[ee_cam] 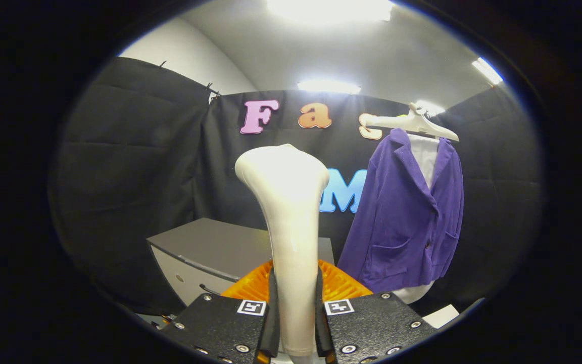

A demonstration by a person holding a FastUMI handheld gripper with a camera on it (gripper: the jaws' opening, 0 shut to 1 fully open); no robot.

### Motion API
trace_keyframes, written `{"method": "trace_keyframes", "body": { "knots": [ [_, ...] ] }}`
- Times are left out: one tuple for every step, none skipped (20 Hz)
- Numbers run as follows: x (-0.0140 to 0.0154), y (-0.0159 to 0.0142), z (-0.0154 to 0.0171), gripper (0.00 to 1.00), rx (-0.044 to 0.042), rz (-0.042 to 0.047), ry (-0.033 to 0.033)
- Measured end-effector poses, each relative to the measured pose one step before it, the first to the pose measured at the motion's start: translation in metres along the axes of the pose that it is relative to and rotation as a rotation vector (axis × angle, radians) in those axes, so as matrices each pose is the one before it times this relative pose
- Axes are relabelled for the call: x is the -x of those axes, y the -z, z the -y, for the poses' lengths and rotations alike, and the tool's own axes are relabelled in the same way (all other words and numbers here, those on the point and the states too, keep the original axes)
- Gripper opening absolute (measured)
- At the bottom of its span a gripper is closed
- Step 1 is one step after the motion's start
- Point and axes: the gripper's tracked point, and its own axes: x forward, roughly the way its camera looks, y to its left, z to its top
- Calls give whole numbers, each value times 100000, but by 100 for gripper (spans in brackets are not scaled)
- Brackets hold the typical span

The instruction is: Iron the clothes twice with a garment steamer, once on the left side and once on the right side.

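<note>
Hand-held gripper [295, 323] is pinching the garment steamer [291, 227] by its handle, both fingers [272, 313] pressed flat against the handle's two sides. Steamer stands upright between the fingers, glossy white, narrow where it is gripped and widening to a broad rounded head at the top. The head rises well above the fingers and tilts slightly to the left.

Purple jacket [407, 217] hangs on a white hanger [415, 124] beyond the fingers and to the right of the steamer, well apart from it, no contact. Jacket front faces the camera, lapels open, two patch pockets low on the front. White shirt [425, 156] sits under the jacket, visible at the neck opening and again as a hem below the jacket's bottom edge. Jacket hangs in front of the black cloth wall [134, 177].

Grey desk [210, 247] stands behind the steamer, on its left side, with a lighter front panel below its top edge. An orange ribbed piece [339, 285] shows just behind the fingers on both sides of the steamer handle; cannot tell what it belongs to. A small white sheet [441, 316] lies low on the right, below the jacket. Bright ceiling lights [329, 86] above the wall.
</note>
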Motion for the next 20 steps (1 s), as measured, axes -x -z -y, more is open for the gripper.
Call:
{"method": "trace_keyframes", "body": {
  "knots": [
    [-450,-473,-313,28,685,747,1698],
    [-302,-325,-304,28,799,260,1188],
    [-183,-138,-130,28,749,200,481],
    [135,-86,-174,27,563,96,-178],
    [290,87,-178,28,488,-131,-1046],
    [635,177,60,28,604,-676,-1217],
    [942,105,426,28,80,-183,-697],
    [960,185,572,28,-634,-626,-501],
    [1024,306,698,28,-975,-551,-601],
    [1015,227,684,28,-222,413,-1051],
    [1149,382,697,28,-77,-403,-858],
    [1138,469,862,28,41,-57,-312],
    [1111,508,812,28,-683,-154,-217],
    [1116,475,509,28,-1248,513,-707],
    [1055,499,329,28,-1702,-269,-1119],
    [997,498,239,28,-900,-430,-1045],
    [1155,355,215,27,935,-212,-673],
    [831,171,65,28,1253,-106,234],
    [670,188,-109,28,587,-140,115],
    [398,-43,-502,28,-307,213,-670]
  ]
}}
